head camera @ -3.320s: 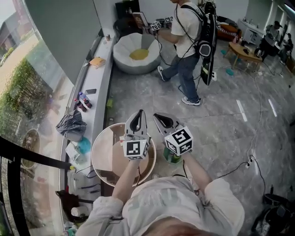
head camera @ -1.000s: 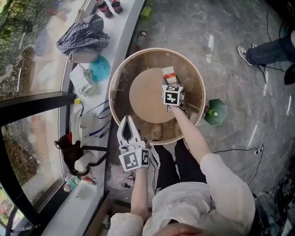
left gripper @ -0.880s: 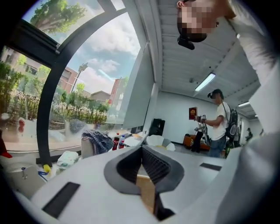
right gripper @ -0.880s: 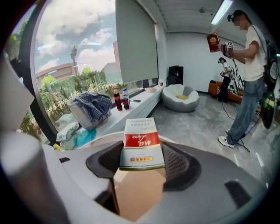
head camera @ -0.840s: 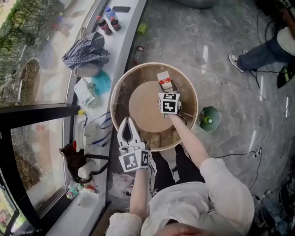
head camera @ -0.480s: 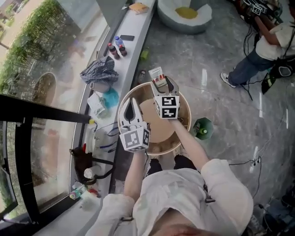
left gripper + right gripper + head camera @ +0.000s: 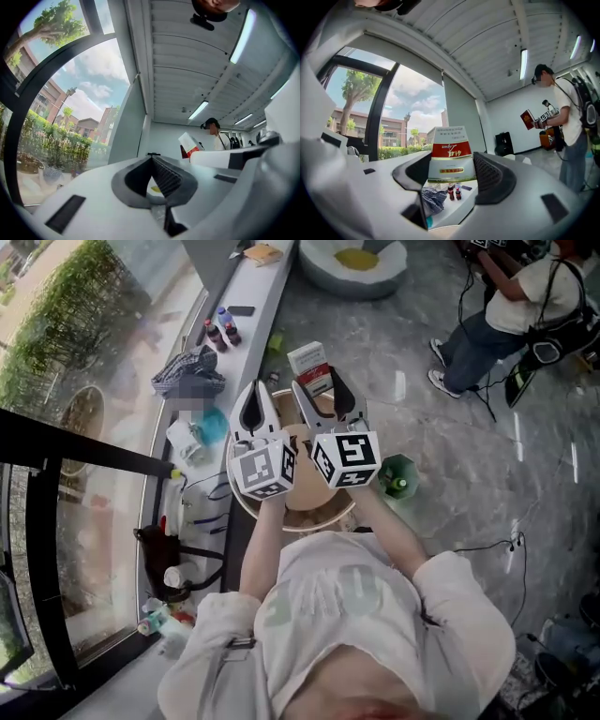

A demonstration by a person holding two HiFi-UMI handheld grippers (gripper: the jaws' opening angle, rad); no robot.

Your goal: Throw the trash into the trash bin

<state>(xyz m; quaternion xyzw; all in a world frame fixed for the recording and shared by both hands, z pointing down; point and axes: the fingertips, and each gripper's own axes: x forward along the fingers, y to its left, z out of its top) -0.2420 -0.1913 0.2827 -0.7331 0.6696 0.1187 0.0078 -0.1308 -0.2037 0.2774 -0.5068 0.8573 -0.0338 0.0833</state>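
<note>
One carton (image 7: 449,154) (upside down), in right gripper (image 7: 451,172)

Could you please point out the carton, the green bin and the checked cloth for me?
carton (image 7: 451,150): right gripper view, on its red band.
green bin (image 7: 388,466): head view, on its rim.
checked cloth (image 7: 187,373): head view, on its middle.

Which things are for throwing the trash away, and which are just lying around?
For the job:
- red-and-white carton, clamped in the right gripper
- green bin beside the round table

Just lying about, on the window ledge:
- checked cloth
- two dark bottles
- phone
</note>
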